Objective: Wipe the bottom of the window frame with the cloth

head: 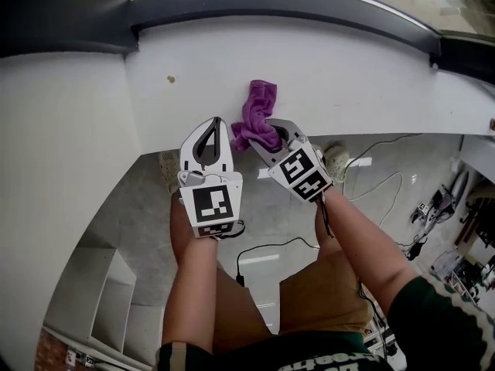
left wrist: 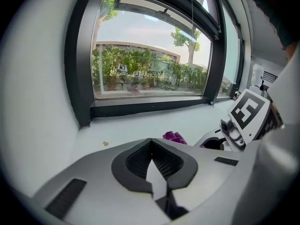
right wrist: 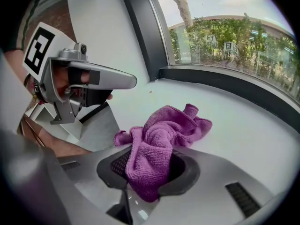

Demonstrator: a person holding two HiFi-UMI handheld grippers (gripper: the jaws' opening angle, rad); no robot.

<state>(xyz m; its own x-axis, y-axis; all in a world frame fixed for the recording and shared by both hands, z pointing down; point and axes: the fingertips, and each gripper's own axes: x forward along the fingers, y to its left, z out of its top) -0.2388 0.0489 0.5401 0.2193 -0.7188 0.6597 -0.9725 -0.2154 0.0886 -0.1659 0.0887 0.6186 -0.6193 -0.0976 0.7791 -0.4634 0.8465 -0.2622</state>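
Note:
A purple cloth [head: 260,105] lies bunched on the white sill [head: 356,76], its near end pinched in my right gripper [head: 259,139], which is shut on it. In the right gripper view the cloth [right wrist: 161,132] spills out of the jaws onto the sill. The dark bottom rail of the window frame [head: 294,2] runs along the sill's far edge, a short way beyond the cloth. My left gripper [head: 219,122] hovers just left of the cloth, shut and empty, its tips meeting [left wrist: 151,143]. From the left gripper view only a bit of the cloth [left wrist: 174,136] shows.
A small brown speck [head: 171,78] sits on the sill to the left. A white wall [head: 62,145] bounds the sill's left end. Below the sill are the floor with cables [head: 379,180], white shelves [head: 108,300] and clutter at the right.

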